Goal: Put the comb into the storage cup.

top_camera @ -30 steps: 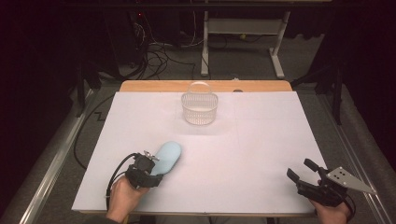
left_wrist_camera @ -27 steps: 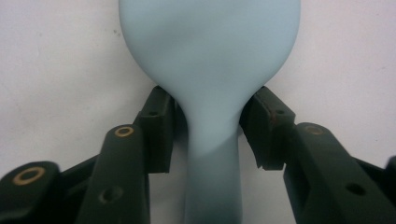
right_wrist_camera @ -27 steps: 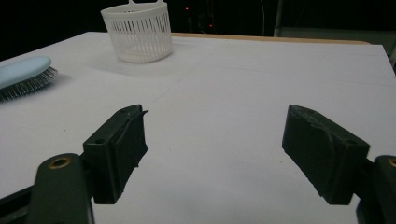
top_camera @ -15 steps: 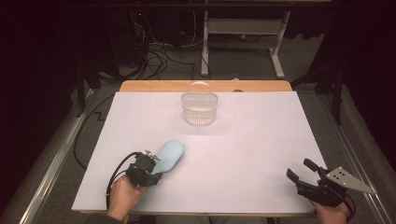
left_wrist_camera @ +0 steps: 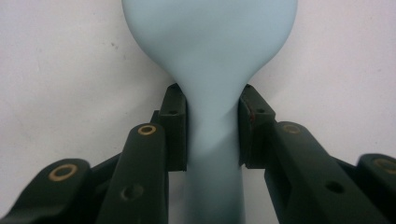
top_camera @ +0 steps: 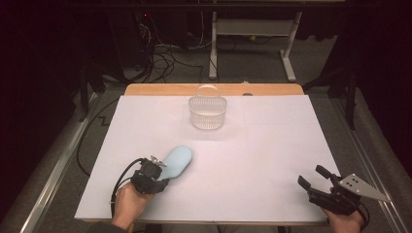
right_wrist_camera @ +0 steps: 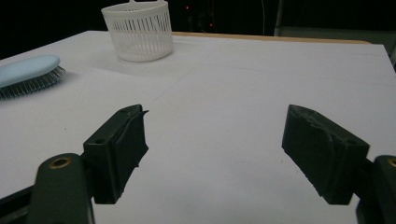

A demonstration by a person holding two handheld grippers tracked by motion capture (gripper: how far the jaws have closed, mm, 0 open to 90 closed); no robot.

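Since the earlier frame the left gripper (top_camera: 156,171) has been closing its jaws on the hairbrush (top_camera: 176,160), which lies bristles down on the table's (top_camera: 272,145) near left. In the left gripper view the pads (left_wrist_camera: 173,126) pinch the brush's narrow handle (left_wrist_camera: 212,140). In the right gripper view the right gripper (right_wrist_camera: 212,154) stands spread and empty. Gripped so far back, the heavy head could droop or twist on lifting.

No writing, label, brand, number or sign can be read anywhere in these pictures.
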